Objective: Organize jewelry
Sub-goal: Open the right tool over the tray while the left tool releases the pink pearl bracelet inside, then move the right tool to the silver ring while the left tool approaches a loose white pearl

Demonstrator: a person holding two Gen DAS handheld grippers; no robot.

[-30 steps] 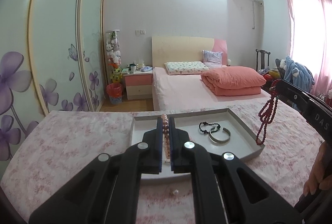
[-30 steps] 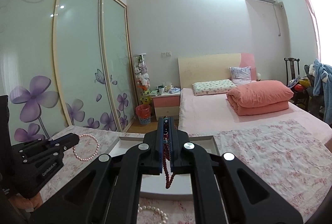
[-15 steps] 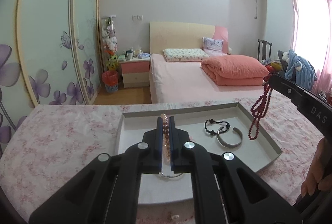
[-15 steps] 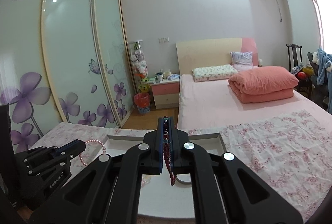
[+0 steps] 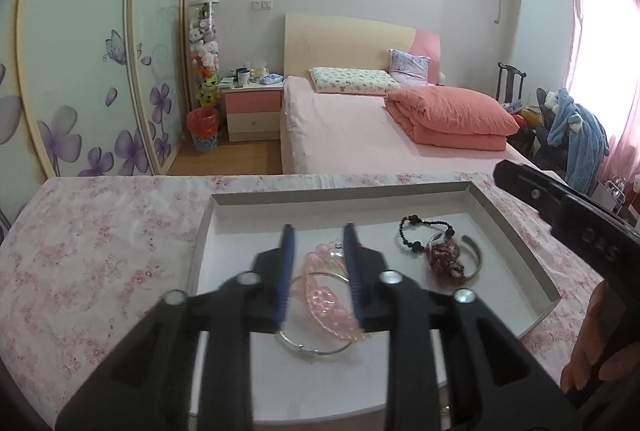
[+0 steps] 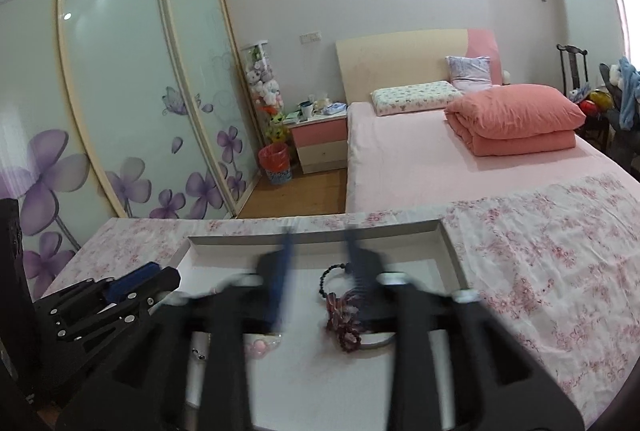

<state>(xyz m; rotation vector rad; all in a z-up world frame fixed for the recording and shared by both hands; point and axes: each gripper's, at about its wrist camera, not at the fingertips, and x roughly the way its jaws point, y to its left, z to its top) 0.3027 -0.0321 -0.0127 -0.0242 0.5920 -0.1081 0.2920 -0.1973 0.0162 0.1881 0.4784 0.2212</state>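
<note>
Left gripper (image 5: 318, 231), jaws just opened: pink bead bracelet (image 5: 328, 301) loose beneath, in white tray (image 5: 516, 231). Right gripper (image 6: 318, 235), jaws just opened: dark red bead necklace (image 6: 346, 323) heaped below, unheld.

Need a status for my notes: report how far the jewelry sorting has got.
Done: the pink bead bracelet, red bead string, black bracelet and silver bangle lie in the tray. In hand: nothing; left tongs and right tongs have just been opening. Left: nothing visible outside the tray.
</note>
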